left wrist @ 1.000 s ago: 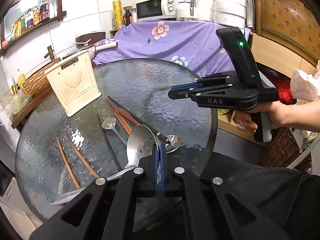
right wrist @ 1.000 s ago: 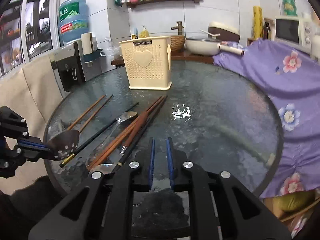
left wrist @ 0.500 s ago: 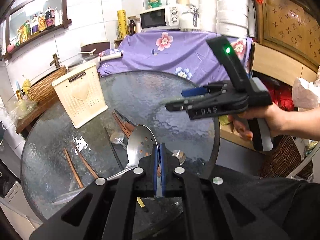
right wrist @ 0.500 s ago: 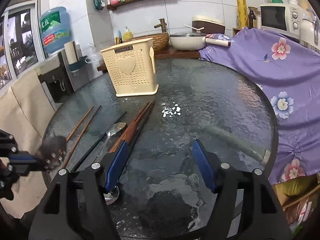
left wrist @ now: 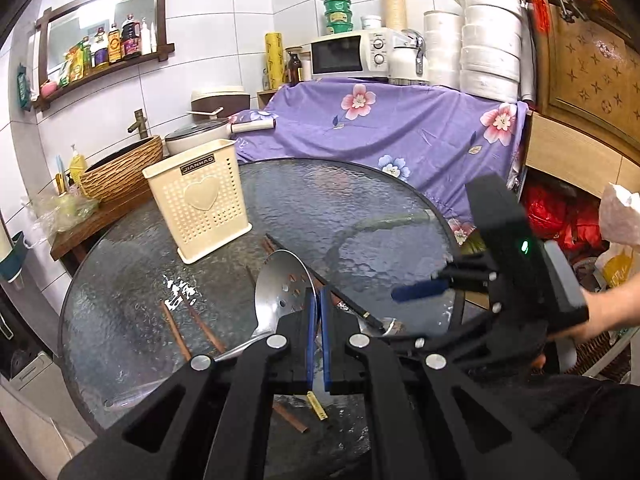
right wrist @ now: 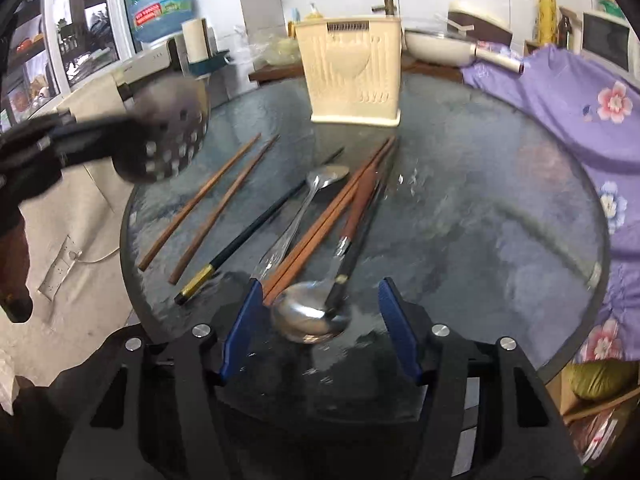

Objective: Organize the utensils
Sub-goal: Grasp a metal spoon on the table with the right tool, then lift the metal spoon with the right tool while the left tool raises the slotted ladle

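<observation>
My left gripper is shut on the bowl edge of a slotted metal spoon and holds it above the round glass table. The spoon also shows blurred in the right wrist view. My right gripper is open, low over a wood-handled spoon at the table's near edge. It also shows in the left wrist view. Brown chopsticks, a black chopstick and a metal spoon lie on the glass. A cream utensil holder stands at the far side.
A purple floral cloth covers the counter behind the table, with a microwave on it. A wicker basket and a pot sit on a side shelf. A water jug stands far left.
My left gripper has lifted the slotted spoon higher and toward the holder. My right gripper opened from shut and dropped down over the wood-handled spoon.
</observation>
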Demonstrator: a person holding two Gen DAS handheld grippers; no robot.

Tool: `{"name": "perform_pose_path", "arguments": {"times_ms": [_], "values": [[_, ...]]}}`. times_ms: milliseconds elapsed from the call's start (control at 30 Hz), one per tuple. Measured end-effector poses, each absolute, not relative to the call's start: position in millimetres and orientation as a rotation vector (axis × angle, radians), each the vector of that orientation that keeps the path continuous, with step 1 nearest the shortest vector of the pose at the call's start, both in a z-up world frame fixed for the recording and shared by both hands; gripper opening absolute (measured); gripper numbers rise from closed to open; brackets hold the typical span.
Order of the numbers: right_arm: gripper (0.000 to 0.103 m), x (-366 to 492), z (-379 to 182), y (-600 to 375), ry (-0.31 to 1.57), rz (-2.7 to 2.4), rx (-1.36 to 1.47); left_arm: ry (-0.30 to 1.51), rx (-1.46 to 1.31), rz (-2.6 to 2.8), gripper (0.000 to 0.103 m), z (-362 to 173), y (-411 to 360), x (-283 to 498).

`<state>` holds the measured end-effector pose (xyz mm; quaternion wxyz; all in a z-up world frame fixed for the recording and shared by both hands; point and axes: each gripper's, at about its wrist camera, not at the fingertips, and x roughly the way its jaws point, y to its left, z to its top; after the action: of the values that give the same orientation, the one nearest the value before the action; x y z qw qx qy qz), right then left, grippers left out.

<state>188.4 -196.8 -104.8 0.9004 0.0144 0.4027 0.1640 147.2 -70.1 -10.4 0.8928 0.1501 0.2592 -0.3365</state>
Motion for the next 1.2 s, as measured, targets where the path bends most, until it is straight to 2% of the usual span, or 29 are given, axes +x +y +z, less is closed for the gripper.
{"name": "perform_pose_path", "arguments": {"times_ms": [67, 267, 533, 867, 1200], "values": [[0.060, 189, -113, -193, 0.859, 0.323, 0.032, 0.534, 0.309, -0.694, 0.003, -10, -68, 147], [0.048, 192, -119, -181, 0.850, 0.292, -0.019, 0.530, 0.292, -0.685, 0.003, -10, -63, 148], [0.048, 189, -113, -187, 0.836, 0.284, -0.006, 0.514, 0.264, -0.683, 0.003, -4, -58, 152], [0.048, 179, -57, -197, 0.687, 0.300, -0.032, 0.477, 0.240, -0.684, 0.003, 13, -58, 160], [0.047, 183, -30, -208, 0.607, 0.299, -0.004, 0.458, 0.222, -0.687, 0.004, 22, -60, 164]]}}
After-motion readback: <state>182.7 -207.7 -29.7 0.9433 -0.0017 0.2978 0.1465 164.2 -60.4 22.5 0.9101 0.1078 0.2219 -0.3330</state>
